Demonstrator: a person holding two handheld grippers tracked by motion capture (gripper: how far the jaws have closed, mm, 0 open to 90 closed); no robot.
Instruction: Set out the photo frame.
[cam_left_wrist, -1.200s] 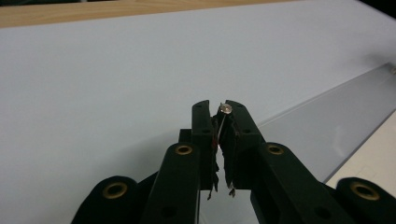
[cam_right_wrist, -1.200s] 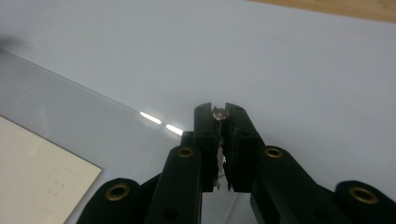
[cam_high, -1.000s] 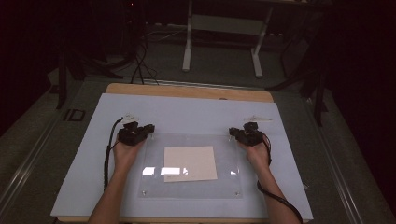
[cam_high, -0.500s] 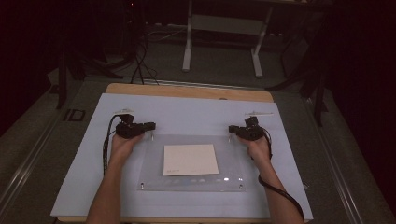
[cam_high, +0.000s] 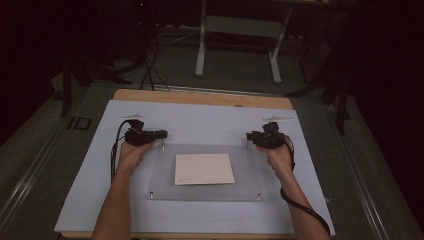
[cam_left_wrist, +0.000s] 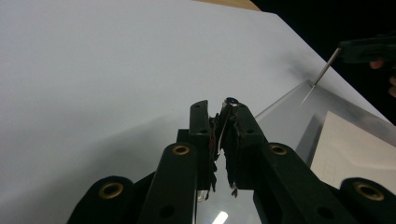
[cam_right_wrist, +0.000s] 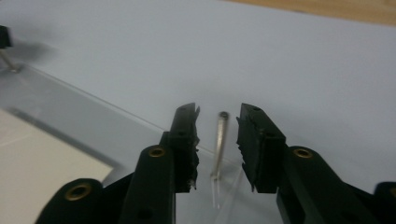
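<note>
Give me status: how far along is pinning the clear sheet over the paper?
Done: clear sheet lies over the paper; near corners look pinned. In hand: left gripper shut on the far-left pin; right gripper's jaws have just been opening, far-right pin standing free between them. Left: release the left pin.

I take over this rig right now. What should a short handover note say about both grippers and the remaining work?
Left gripper: jaws shut on the far-left pin.
Right gripper: jaws have just been opening; the far-right pin stands free between them at the plate's corner.
Clear plate lies flat over the paper; near corner pins are in place.
Left, probably: release the far-left pin, draw both grippers back.
</note>
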